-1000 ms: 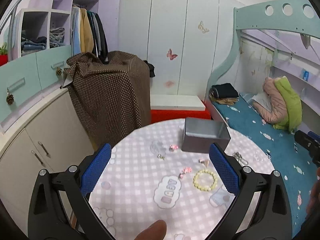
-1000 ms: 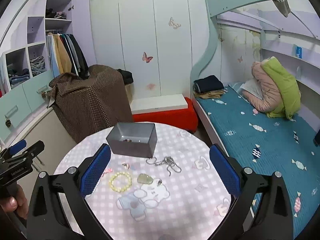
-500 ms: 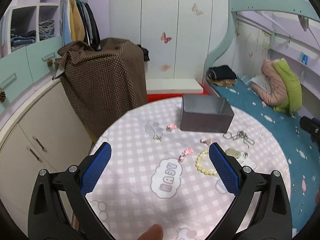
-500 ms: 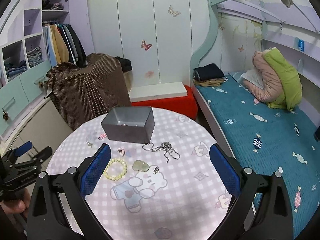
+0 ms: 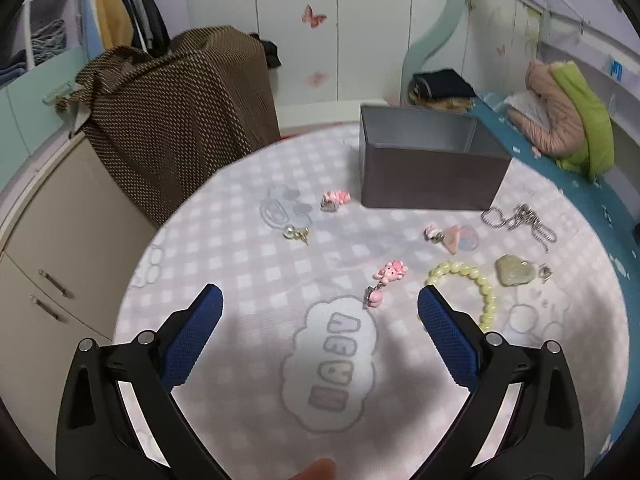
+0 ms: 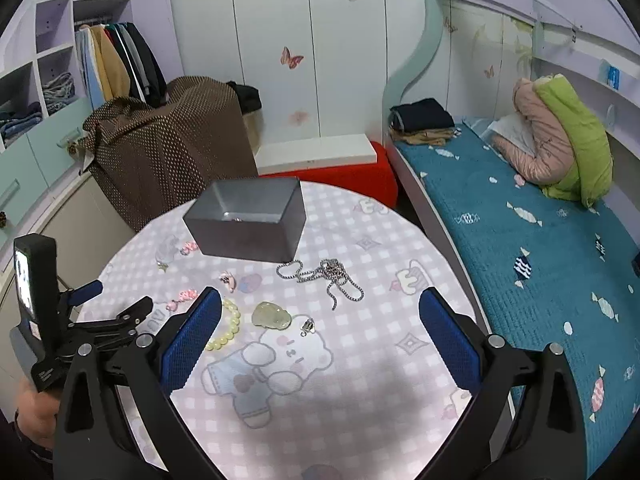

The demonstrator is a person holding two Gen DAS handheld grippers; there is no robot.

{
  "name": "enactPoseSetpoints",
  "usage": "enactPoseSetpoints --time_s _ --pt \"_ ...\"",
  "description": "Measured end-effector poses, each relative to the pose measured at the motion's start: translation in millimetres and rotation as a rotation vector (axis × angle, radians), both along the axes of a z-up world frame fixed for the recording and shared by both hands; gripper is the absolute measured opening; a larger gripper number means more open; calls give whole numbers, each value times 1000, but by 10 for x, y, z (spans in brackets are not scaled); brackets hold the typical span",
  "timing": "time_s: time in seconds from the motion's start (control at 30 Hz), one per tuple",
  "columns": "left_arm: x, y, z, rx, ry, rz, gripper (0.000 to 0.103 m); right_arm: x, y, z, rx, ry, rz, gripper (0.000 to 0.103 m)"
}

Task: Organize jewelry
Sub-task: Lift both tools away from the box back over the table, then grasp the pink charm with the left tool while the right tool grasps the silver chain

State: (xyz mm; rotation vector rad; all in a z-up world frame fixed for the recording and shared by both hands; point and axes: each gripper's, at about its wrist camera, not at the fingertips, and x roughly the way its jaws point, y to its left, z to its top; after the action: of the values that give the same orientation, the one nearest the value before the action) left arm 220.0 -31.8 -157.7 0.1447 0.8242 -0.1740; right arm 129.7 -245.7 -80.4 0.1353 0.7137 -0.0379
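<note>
Presently the left gripper hangs above the round table with its blue-padded fingers spread wide and nothing between them. Just past its tips, toward 12 o'clock, lies a pink charm clip; the yellow bead bracelet curls at 2 o'clock, partly behind the right-hand finger. Beyond the bracelet sits a pale green stone pendant, and farther toward 1 o'clock a silver ball chain lies in a loose heap. A small pink heart piece rests between the charm and the grey box, which stands open at 12 o'clock near the table's far edge. A pearl earring and a pink hair clip lie toward 11 o'clock, the clip just beside the box.

The right gripper is likewise parted wide and empty over the checked cloth. From its view the stone pendant lies just ahead at 11 o'clock, the bracelet partly hidden by the left-hand finger, the chain at 12 o'clock, and the box behind it with something small and shiny on its floor. The left gripper's body shows at 9 o'clock, held by a hand. A bed with a teal cover runs along at 2 o'clock.
</note>
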Motion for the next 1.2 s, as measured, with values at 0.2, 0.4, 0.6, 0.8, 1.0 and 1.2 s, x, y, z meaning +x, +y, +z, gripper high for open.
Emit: enactPoseSetpoints --time_s 0.2,0.4,0.6,0.8,1.0,1.2 --pt "223 -76 -231 31 53 -13 98 232 -19 -313 -21 73 -5 95" --pt "377 -89 -374 43 85 -16 97 374 -81 -542 -16 126 -12 95" --pt "459 -98 -430 9 108 -33 89 489 -164 -640 -19 151 -17 95" --pt "441 -274 -377 -19 122 -119 24 684 -300 -754 -21 172 -11 93" --pt "428 -261 -352 -64 137 -122 12 1027 -360 -918 -29 216 69 67" --pt "404 -151 -291 -90 134 -91 12 1201 -242 -996 -101 205 154 40"
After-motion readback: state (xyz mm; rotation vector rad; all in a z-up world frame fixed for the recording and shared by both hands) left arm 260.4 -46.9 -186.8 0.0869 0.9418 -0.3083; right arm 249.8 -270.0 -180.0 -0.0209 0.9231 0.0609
